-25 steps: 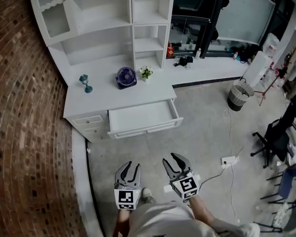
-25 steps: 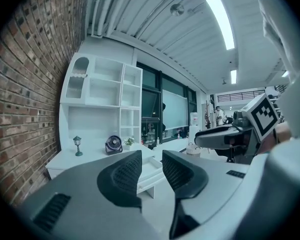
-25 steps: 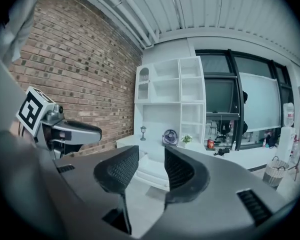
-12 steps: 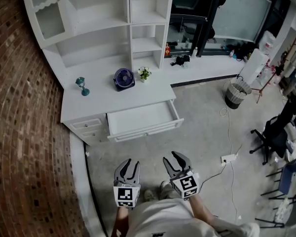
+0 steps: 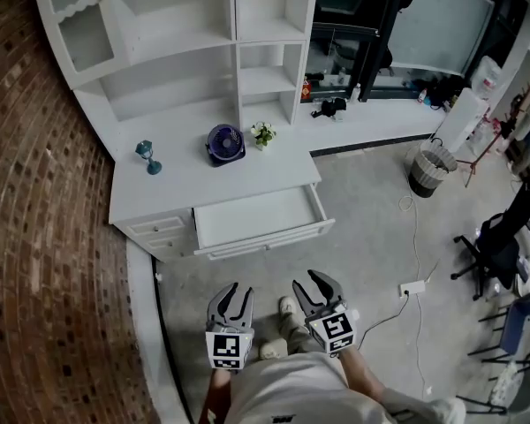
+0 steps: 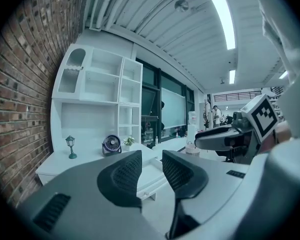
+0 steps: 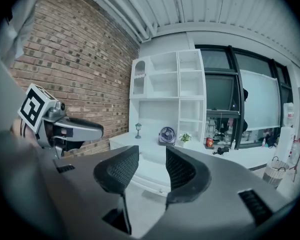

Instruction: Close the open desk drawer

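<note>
The white desk (image 5: 185, 182) stands against the brick wall, and its wide middle drawer (image 5: 261, 216) is pulled out and looks empty. Both grippers hang over the floor short of the drawer, touching nothing. My left gripper (image 5: 234, 291) is open and empty, as is my right gripper (image 5: 309, 283) beside it. In the left gripper view the drawer (image 6: 151, 173) shows far off between the parted jaws of the left gripper (image 6: 151, 156). In the right gripper view the right gripper (image 7: 152, 154) likewise frames the drawer front (image 7: 151, 180) at a distance.
On the desktop stand a small teal lamp (image 5: 148, 157), a purple fan (image 5: 224, 141) and a potted plant (image 5: 263, 133), under white shelves (image 5: 203, 25). A brick wall (image 5: 44, 263) runs along the left. A bin (image 5: 430, 170), power strip (image 5: 412, 287) and chair (image 5: 499, 246) lie right.
The person's feet have stepped forward and the desk sits slightly nearer. The drawer stays open and both grippers stay open, still held side by side.
</note>
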A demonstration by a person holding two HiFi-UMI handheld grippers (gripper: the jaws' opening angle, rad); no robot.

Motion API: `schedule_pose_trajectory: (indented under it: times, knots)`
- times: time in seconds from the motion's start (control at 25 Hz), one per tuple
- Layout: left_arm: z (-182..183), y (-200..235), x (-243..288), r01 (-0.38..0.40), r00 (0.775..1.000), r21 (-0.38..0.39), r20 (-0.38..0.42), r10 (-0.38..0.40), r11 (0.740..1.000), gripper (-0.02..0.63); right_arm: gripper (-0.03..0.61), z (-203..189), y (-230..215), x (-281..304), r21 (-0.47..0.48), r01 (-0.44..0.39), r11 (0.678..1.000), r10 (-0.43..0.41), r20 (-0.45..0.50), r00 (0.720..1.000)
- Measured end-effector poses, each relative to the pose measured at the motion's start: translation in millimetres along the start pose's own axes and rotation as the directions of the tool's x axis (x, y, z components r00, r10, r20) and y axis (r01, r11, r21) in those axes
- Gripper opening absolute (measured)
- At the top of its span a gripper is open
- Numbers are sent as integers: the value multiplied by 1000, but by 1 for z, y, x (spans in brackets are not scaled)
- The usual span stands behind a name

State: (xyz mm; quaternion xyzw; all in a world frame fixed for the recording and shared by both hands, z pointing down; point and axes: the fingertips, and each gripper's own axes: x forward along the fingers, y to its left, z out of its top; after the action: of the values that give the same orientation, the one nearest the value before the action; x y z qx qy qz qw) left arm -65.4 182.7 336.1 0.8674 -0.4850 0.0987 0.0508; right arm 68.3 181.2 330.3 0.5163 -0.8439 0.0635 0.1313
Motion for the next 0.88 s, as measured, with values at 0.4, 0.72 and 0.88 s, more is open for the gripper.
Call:
schedule_pose_trajectory:
  times: [0.4, 0.72, 0.88]
  knots:
    - [-1, 22, 61, -64, 997, -19, -38, 63, 998, 141, 152, -1, -44, 60, -6, -72, 997, 72, -28, 997]
    - [2, 28, 108, -132, 988, -20, -82, 130, 991, 140, 152, -4, -83, 100, 17, -140, 990, 141, -62, 988]
    - [-9, 30, 132, -166, 980, -29, -118, 161, 986, 141, 150, -27, -99, 122, 39, -177, 983, 180, -103, 978]
